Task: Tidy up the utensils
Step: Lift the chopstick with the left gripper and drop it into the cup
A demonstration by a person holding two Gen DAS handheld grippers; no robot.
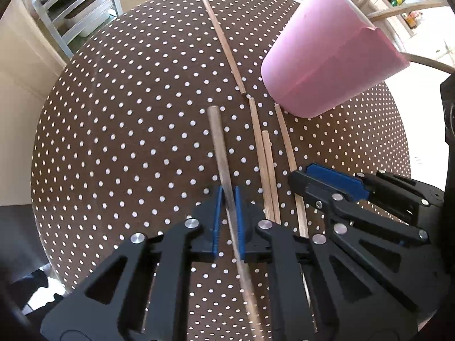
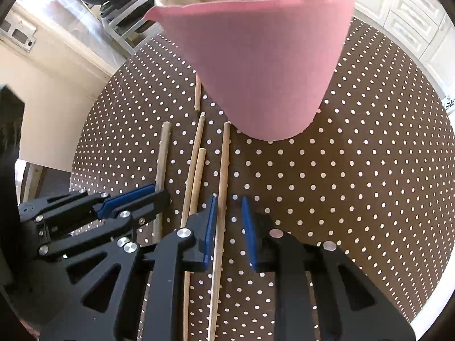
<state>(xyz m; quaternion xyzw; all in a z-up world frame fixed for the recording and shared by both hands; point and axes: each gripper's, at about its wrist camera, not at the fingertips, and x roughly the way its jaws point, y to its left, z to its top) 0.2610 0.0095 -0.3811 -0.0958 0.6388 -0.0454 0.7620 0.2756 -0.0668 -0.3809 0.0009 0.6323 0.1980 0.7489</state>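
Observation:
On the brown polka-dot table [image 1: 128, 128] lie several wooden chopsticks beside a pink cup [image 1: 327, 62] [image 2: 264, 65]. My left gripper [image 1: 228, 196] points down and is shut on a greyish chopstick [image 1: 217, 142], which runs between its blue pads. In the right wrist view the left gripper [image 2: 159, 196] appears at the left on that same stick [image 2: 164, 153]. My right gripper [image 2: 229, 201] is open; a pale chopstick [image 2: 224, 156] lies between its pads, close to the left one, with a gap to the right one. From the left wrist, the right gripper [image 1: 298, 184] is low over that stick [image 1: 285, 139].
Two more chopsticks [image 2: 196, 147] [image 2: 199, 176] lie between the grippers, and a longer one [image 1: 227, 42] stretches toward the far edge. A metal rack [image 1: 76, 8] stands beyond the table's left; a wooden chair [image 1: 384, 14] and white cabinets [image 2: 412, 14] are behind the cup.

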